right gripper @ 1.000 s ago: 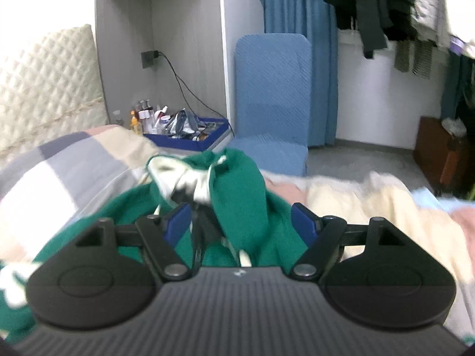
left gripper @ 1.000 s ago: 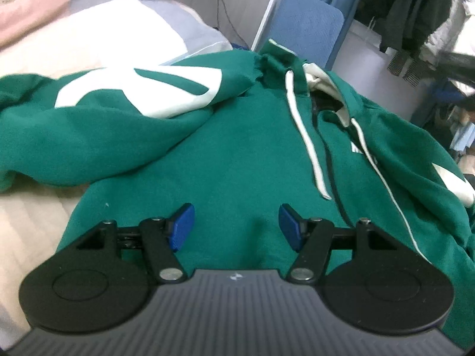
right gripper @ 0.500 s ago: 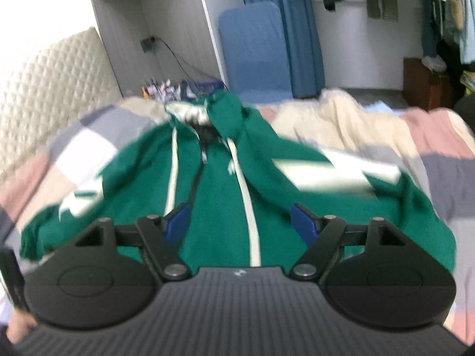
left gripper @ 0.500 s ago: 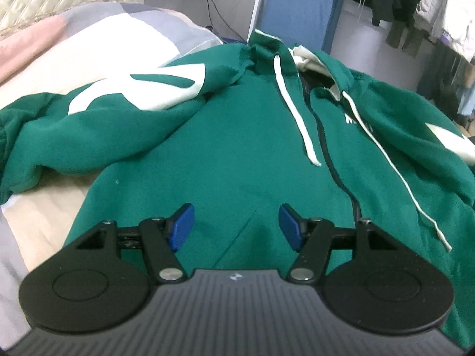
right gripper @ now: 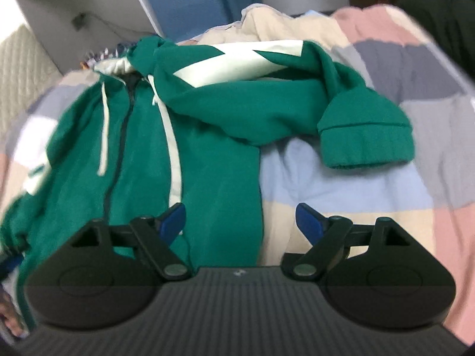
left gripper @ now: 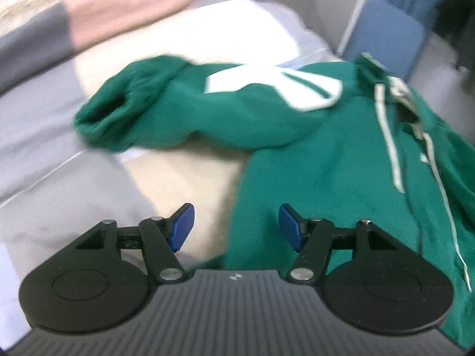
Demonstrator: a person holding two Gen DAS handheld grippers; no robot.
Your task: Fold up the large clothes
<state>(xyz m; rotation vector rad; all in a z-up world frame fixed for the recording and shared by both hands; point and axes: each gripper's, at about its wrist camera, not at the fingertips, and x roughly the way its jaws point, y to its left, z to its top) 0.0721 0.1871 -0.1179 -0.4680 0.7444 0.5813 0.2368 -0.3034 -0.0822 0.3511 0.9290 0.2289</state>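
Left wrist view: the left hand-held gripper (left gripper: 236,224) hovered with its blue pads spread and nothing between them, above the side edge of a green zip-up hoodie (left gripper: 320,160) lying face-up on a bed. The garment's body filled the right part of the picture, and its edge ran between the pads. One sleeve (left gripper: 166,112), bearing a white panel (left gripper: 273,87), stretched out to the left, its ribbed cuff (left gripper: 101,115) resting on the patchwork bedspread (left gripper: 59,154) of grey, cream and pink blocks. A white drawstring (left gripper: 389,136) lay down the chest beside the dark zip. A blue chair (left gripper: 386,29) stood beyond the bed. The picture was blurred by motion.

Right wrist view: the right hand-held gripper (right gripper: 240,221) was likewise spread and empty; its jaws had just been opening further. It hung over the opposite side edge of the hoodie (right gripper: 142,148), with one pad over green cloth and the other over the bedspread (right gripper: 341,190). The second sleeve (right gripper: 267,101), crossed by a white panel (right gripper: 231,59), extended to the right and ended in a cuff (right gripper: 365,142) lying flat on the bedspread. Two drawstrings (right gripper: 104,130) and the zip ran down the front. The hood (right gripper: 139,56) lay bunched at the far end, towards the grey wall (right gripper: 89,6).
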